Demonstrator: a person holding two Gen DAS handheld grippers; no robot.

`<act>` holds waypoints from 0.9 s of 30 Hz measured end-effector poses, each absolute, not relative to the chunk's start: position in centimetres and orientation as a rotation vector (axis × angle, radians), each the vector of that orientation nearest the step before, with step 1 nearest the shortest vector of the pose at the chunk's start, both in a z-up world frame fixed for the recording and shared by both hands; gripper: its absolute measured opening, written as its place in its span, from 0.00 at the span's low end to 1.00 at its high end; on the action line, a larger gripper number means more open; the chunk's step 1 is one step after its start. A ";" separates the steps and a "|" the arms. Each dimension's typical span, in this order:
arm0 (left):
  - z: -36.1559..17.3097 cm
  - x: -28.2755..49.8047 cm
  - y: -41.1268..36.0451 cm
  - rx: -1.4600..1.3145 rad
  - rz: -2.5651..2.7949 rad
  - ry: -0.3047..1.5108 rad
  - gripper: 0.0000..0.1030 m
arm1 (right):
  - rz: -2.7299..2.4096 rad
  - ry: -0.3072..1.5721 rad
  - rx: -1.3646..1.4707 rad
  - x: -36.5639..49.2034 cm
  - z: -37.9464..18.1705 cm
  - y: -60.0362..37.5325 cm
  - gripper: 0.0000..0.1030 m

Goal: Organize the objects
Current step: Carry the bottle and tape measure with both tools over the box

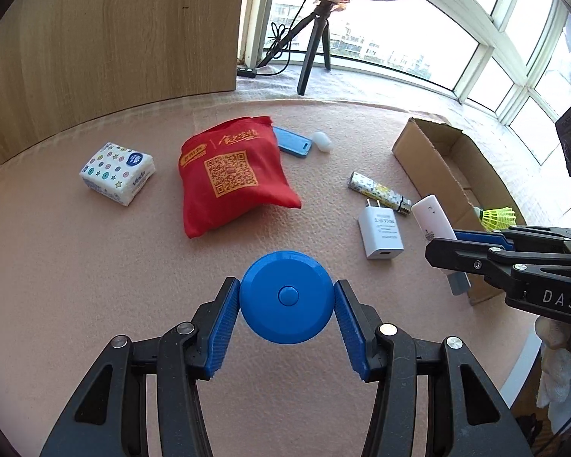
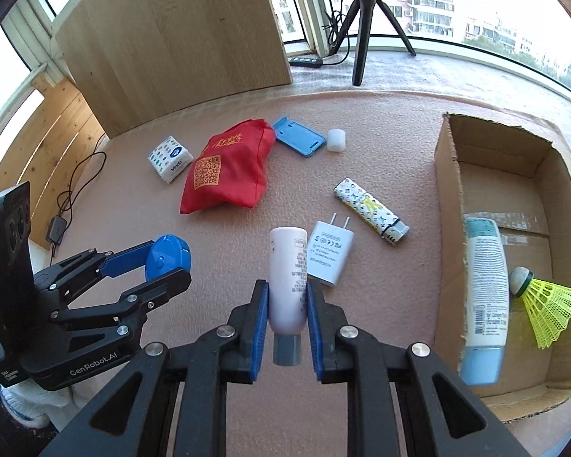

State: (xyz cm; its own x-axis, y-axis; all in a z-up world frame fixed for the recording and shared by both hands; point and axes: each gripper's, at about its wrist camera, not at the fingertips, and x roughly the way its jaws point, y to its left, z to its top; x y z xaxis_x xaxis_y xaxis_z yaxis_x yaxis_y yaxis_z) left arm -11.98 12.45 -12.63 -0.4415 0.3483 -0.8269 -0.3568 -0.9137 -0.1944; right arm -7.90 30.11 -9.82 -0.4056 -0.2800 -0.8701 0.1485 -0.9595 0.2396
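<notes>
Right gripper [image 2: 287, 301], clamped across an upright pale tube [image 2: 288, 282], sits nearer the cardboard box [image 2: 449, 205] at its right; left gripper [image 1: 287, 301] clamps a blue disc [image 1: 286, 297].

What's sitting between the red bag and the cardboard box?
In the right wrist view, the patterned lighter and white charger lie between the red bag and cardboard box.

The right gripper [image 2: 287, 304] is squeezing a pale tube [image 2: 288, 278], cap pointing back toward the camera. At nine o'clock, the left gripper [image 2: 163, 262] is clasping a blue disc [image 2: 167, 257]. At three o'clock, a cardboard box [image 2: 447, 198] is holding a bottle [image 2: 485, 297] and a yellow shuttlecock [image 2: 544, 301].
</notes>
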 end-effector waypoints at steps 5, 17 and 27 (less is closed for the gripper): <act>-10.9 -11.9 17.4 -1.280 2.311 0.032 0.52 | -2.537 -0.227 1.510 -6.3 -7.9 34.9 0.17; -9.0 -11.0 30.3 -1.167 2.152 0.116 0.52 | -2.679 -0.328 1.560 -3.5 -8.2 44.6 0.17; -10.2 -9.6 37.2 -1.163 2.074 0.193 0.52 | -2.695 -0.364 1.591 -2.7 -9.5 47.9 0.17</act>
State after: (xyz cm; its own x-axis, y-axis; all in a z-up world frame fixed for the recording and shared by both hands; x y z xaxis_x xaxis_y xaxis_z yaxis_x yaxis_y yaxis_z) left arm -9.61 37.16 -10.20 -0.3168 0.5279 -0.7880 -0.6646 -0.7163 -0.2127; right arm -2.72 47.91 -9.46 -0.4899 -0.1085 -0.8650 -0.1248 -0.9733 0.1928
